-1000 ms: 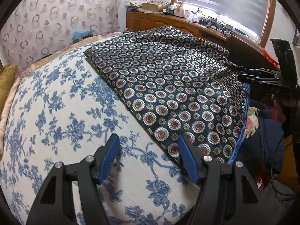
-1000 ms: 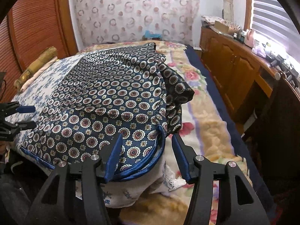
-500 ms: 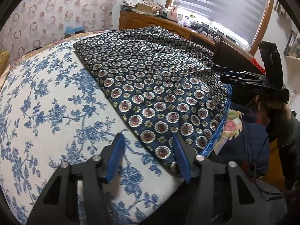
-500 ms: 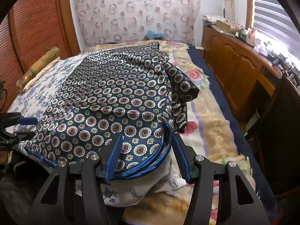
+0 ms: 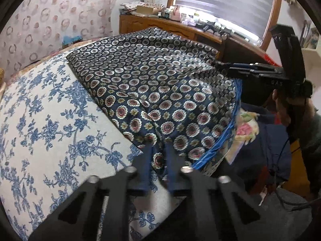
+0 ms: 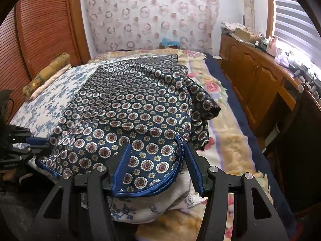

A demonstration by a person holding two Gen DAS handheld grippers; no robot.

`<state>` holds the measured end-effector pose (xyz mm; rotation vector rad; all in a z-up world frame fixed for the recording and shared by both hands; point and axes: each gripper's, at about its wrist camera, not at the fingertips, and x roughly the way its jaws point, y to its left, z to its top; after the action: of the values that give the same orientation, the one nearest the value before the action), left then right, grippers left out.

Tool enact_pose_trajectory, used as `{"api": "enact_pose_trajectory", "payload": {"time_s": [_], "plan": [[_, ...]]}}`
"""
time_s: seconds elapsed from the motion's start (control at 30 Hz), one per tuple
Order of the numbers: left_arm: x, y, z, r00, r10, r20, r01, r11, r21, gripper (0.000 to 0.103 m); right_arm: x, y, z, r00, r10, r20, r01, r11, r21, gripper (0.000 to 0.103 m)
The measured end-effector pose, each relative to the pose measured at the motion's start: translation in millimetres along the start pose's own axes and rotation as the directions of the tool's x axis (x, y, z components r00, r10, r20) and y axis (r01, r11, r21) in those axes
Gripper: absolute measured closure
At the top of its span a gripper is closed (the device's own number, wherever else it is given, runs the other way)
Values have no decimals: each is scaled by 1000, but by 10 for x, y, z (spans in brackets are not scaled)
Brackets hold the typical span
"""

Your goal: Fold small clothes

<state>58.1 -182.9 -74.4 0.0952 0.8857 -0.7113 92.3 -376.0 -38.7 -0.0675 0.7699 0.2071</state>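
A dark blue garment with round medallion print and a bright blue hem point(image 5: 160, 92) lies spread over the bed; it also shows in the right wrist view point(image 6: 130, 108). My left gripper point(image 5: 158, 158) is shut on the garment's near left hem corner. My right gripper point(image 6: 156, 164) is open, its fingers either side of the near right hem corner, which lies between them. Each gripper shows in the other's view: the right gripper point(image 5: 226, 66) at the garment's right edge, the left gripper point(image 6: 40, 142) at its left corner.
A white cushion with blue flower print point(image 5: 50, 130) lies under the garment on a floral blanket point(image 6: 230, 146). A wooden cabinet with clutter point(image 6: 260, 76) runs along the right under the window. A rolled bolster point(image 6: 46, 72) lies by the slatted wooden wall.
My left gripper has moved forward onto the garment's hem corner and closed on it. My right gripper has crept forward around the other hem corner and stays open.
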Motion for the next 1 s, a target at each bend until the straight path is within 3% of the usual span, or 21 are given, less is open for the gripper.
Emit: {"api": "enact_pose_trajectory", "payload": {"time_s": [0.23, 0.43, 0.6, 1.0], "plan": [[-203, 51, 299, 994, -76, 77, 78, 997, -22, 103, -111, 193, 41, 998, 58, 25, -57, 998, -38, 45], [-259, 38, 703, 987, -66, 144, 64, 998, 13, 103, -215, 448, 90, 991, 126, 50, -122, 989, -85, 40], [-196, 172, 1009, 983, -59, 174, 64, 998, -20, 103, -184, 632, 63, 985, 168, 33, -162, 977, -136, 39], [-47, 486, 1260, 979, -29, 203, 48, 995, -91, 103, 321, 592, -28, 990, 119, -72, -129, 978, -161, 38]]}}
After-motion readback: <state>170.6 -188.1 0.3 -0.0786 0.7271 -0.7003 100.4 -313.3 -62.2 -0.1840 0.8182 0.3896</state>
